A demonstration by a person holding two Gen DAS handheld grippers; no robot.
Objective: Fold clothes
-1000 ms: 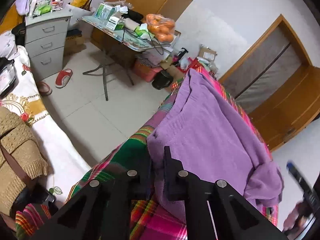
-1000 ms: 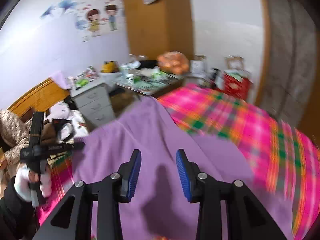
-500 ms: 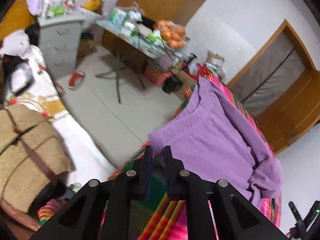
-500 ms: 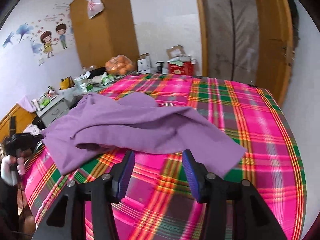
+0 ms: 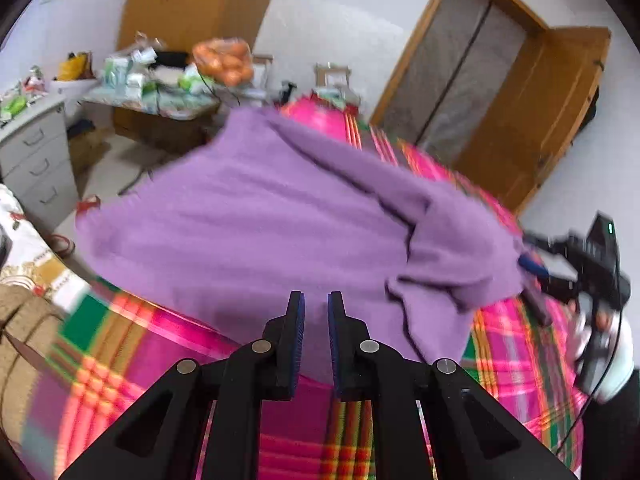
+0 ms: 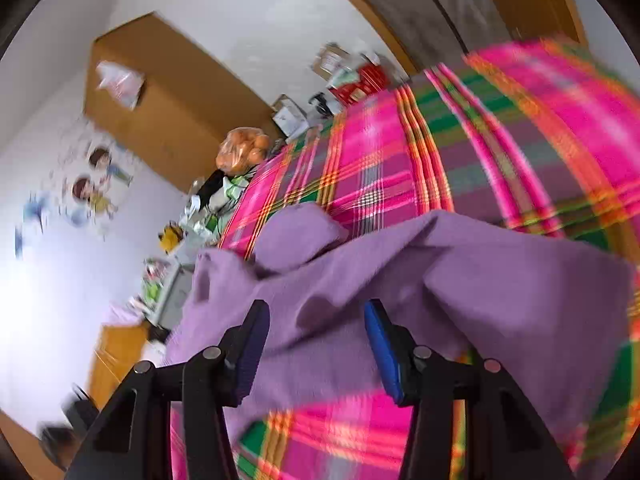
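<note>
Purple sweater on plaid blanket, seemingly ungripped.

Pink-green-orange plaid bedspread covers the bed; grey drawer cabinet stands at the left, cluttered folding table just beyond it with a bag of oranges on its far end; wooden wardrobe behind the table; wooden door frame at the right with the door leaf swung open. Cartoon wall stickers on the white wall left of the wardrobe; red box and cardboard boxes past the bed's far edge; all motion-blurred.
</note>
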